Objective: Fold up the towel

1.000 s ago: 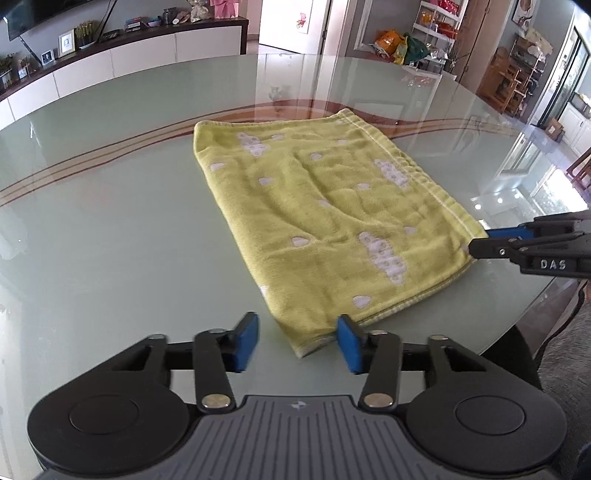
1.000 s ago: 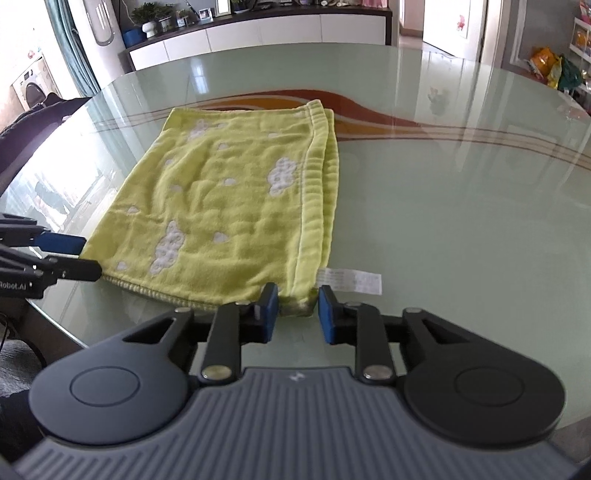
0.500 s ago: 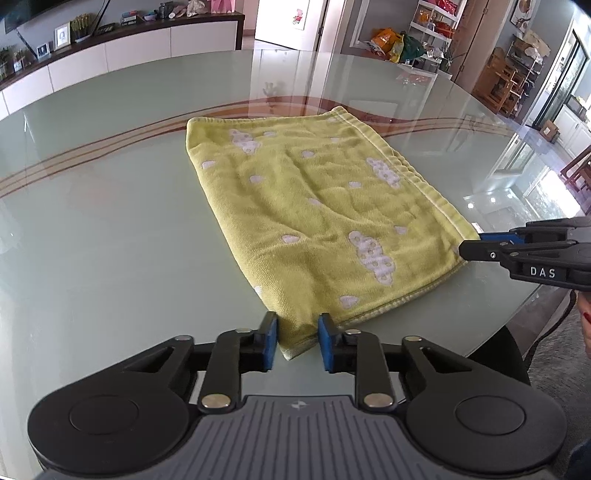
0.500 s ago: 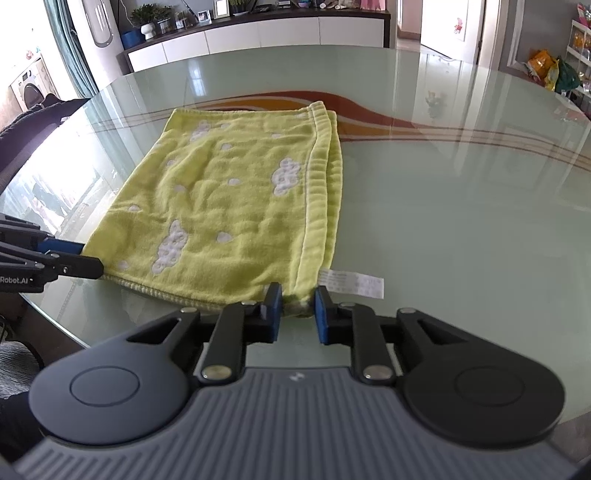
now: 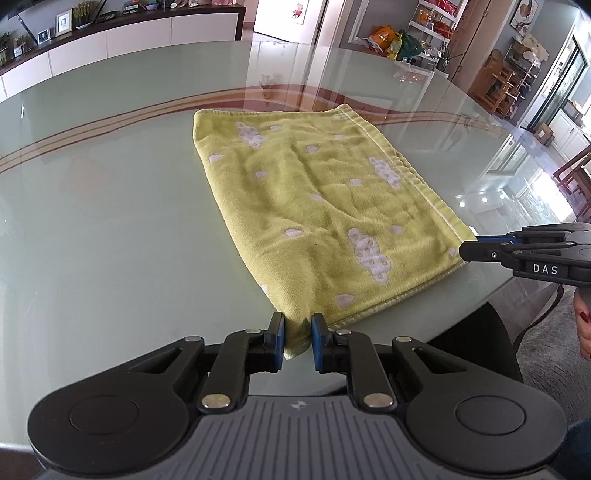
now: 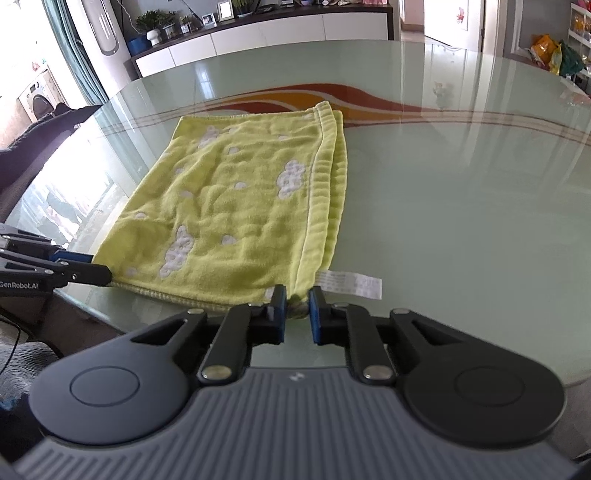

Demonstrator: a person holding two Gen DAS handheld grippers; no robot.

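A yellow-green towel [image 5: 317, 206] with white cloud prints lies folded on the glass table [image 5: 110, 221]; it also shows in the right wrist view [image 6: 236, 210]. My left gripper [image 5: 297, 341] is shut on the towel's near left corner. My right gripper [image 6: 297, 314] is shut on the near right corner, beside the white care label [image 6: 351, 283]. Each gripper shows from the side in the other's view: the right one [image 5: 476, 248], the left one [image 6: 94, 271]. Both corners sit at the table's near edge.
The round glass table has orange-brown stripes [image 6: 369, 98] behind the towel. A dark chair [image 6: 33, 140] stands at the table's left, another dark seat [image 5: 476, 332] below its near edge. A long white sideboard [image 6: 266, 35] lines the far wall.
My left gripper moved forward onto the near left corner and closed on it. My right gripper narrowed on the near right corner. The towel's near edge bunched slightly.
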